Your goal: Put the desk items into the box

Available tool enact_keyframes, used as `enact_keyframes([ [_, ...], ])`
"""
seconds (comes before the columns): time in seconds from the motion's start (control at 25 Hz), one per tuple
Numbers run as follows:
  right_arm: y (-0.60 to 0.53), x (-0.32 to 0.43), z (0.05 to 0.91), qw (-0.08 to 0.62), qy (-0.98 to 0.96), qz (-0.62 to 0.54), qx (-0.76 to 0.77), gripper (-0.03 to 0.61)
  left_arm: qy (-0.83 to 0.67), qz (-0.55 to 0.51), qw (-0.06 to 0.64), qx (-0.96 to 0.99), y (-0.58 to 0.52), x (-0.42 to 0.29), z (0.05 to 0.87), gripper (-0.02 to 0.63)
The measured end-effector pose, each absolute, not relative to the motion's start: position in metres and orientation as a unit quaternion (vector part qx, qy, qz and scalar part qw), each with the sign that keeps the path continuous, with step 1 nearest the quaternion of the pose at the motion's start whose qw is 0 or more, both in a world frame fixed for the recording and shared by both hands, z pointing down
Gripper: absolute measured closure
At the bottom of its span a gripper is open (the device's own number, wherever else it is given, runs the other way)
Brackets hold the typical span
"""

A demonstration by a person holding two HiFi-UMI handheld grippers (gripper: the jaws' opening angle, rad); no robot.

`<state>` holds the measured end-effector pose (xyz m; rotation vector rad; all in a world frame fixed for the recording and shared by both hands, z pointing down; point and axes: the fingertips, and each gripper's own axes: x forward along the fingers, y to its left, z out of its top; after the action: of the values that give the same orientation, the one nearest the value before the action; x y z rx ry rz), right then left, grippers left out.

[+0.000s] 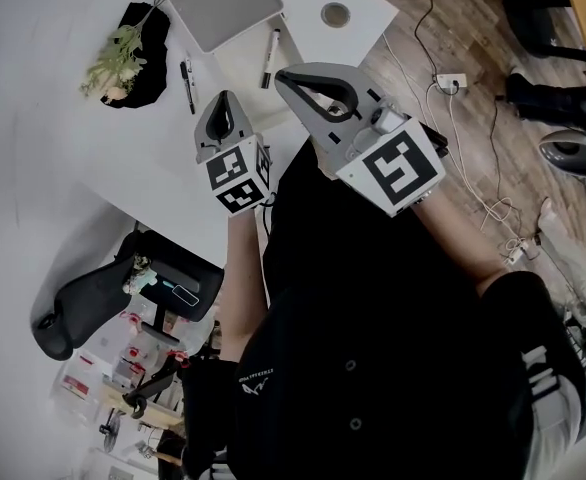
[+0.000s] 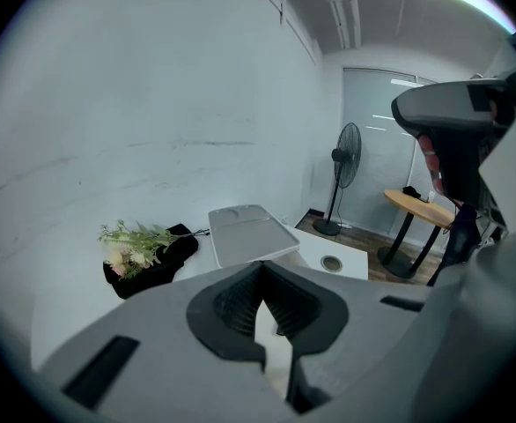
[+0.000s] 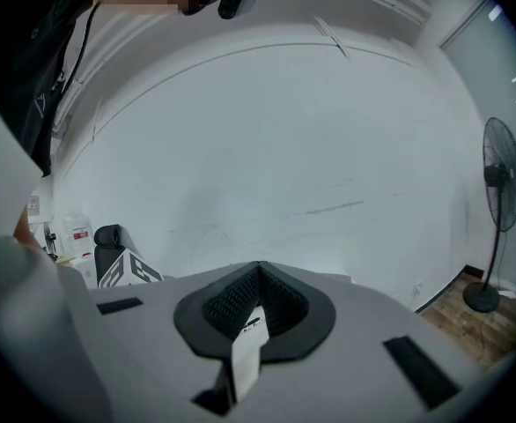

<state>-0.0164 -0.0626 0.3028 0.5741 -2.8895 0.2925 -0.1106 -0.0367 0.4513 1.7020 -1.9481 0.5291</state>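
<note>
Desk items, a black pen (image 1: 187,85) and a white marker with dark ends (image 1: 271,46), lie on the white desk (image 1: 228,68), apart from both grippers and outside the box. Nearest, in front of the person's dark shirt, the left gripper (image 1: 225,96) and the right gripper (image 1: 285,76) are held up side by side above the near edge of the desk, the right one a little higher and to the right. In its own view the left gripper (image 2: 260,267) has its jaws pressed together at the tips, with nothing between them; the right gripper (image 3: 258,267) likewise shows its tips meeting on nothing. Just beyond the tips lie the pen, to the left, and the marker, to the right. Past them, at the far edge of the desk, sits the grey box (image 1: 221,3) (image 2: 249,234), its shallow top facing up. Left of it a bunch of pale flowers (image 1: 113,58) (image 2: 135,241) rests on a black cloth (image 1: 153,28). Right of the box is a round cable hole (image 1: 335,13) in the desktop. Farther off, on the wooden floor, stand a pedestal fan (image 2: 346,161) and a round wooden table (image 2: 416,205).
</note>
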Motion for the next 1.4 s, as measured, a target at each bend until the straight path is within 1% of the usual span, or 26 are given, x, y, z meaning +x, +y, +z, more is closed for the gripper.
enact_keyframes([
  [0.28, -0.047, -0.025, 0.296, 0.086, -0.978, 0.092, 0.165, 0.581, -0.736, 0.150, 0.210, 0.626, -0.022, -0.111, 0.404, 0.606],
  [0.68, -0.028, -0.029, 0.292, 0.079, -0.985, 0.080, 0.128, 0.581, -0.755, 0.100, 0.106, 0.639, 0.000, -0.092, 0.328, 0.606],
  [0.8, -0.019, -0.028, 0.289, 0.081, -0.988, 0.065, 0.117, 0.581, -0.755, 0.083, 0.084, 0.644, 0.009, -0.083, 0.313, 0.606],
  [1.4, 0.002, -0.018, 0.283, 0.079, -0.994, 0.037, 0.068, 0.581, -0.778, 0.065, 0.064, 0.621, 0.028, -0.062, 0.299, 0.606],
])
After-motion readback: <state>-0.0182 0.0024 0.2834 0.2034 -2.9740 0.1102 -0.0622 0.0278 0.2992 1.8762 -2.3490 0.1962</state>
